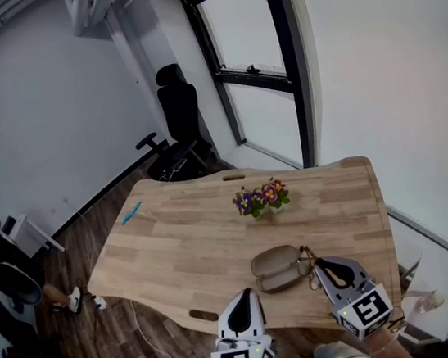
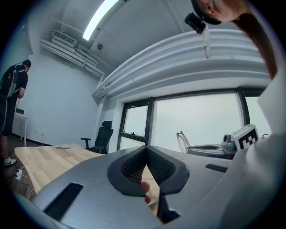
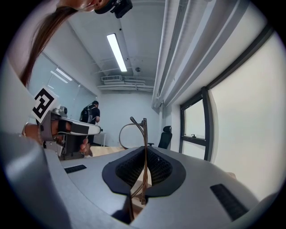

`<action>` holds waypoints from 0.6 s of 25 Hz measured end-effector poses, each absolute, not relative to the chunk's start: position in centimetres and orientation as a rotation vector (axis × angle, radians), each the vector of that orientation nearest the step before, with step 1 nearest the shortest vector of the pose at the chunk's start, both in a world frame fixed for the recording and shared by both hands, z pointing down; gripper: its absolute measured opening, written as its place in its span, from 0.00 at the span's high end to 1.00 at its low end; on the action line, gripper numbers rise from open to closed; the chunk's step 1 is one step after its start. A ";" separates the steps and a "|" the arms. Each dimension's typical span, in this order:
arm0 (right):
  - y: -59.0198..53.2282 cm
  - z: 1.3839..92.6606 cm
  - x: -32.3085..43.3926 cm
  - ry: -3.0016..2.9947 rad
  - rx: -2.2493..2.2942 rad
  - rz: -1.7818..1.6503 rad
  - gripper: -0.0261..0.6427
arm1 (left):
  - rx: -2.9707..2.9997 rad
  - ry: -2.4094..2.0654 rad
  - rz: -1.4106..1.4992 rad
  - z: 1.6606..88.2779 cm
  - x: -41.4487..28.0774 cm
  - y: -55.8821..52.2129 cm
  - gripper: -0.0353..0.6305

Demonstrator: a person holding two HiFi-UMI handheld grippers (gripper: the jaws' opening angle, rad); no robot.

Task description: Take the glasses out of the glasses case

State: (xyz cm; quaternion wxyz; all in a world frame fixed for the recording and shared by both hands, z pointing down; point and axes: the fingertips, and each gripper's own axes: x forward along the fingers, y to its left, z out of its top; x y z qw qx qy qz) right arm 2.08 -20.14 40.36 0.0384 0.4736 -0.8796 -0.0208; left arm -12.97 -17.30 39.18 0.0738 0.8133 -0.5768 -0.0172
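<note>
One broad, pale wooden table (image 1: 192, 245) carries the scene, with a tall dark-framed window (image 1: 253, 62) beyond its far edge. Both grey hand-held grippers sit low at the near edge, jaws pointing away from the person, marker cubes nearest the camera. The left gripper (image 1: 245, 295) (image 2: 146, 150) is clenched on nothing, its jaws meeting at the tips, near the case's left end but clear of it. The right gripper (image 1: 317, 264) (image 3: 145, 152) is clamped on the thin brown-framed glasses (image 3: 144, 134) (image 1: 308, 268), one lens loop rising above the jaws. An open, oval, grey-brown glasses case (image 1: 276, 267) lies near the near edge, towards the near right corner. The glasses hang just beside its right end; contact cannot be made out.
</note>
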 end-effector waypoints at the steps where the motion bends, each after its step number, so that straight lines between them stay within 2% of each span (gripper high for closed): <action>1: -20.0 40.3 2.2 -2.698 1.458 -0.064 0.94 | 2.444 -1.729 -0.050 39.2 -12.9 -17.2 0.95; 15: -19.3 39.4 3.3 -2.707 1.489 -0.080 0.94 | 2.481 -1.696 -0.046 38.5 -11.2 -16.9 0.95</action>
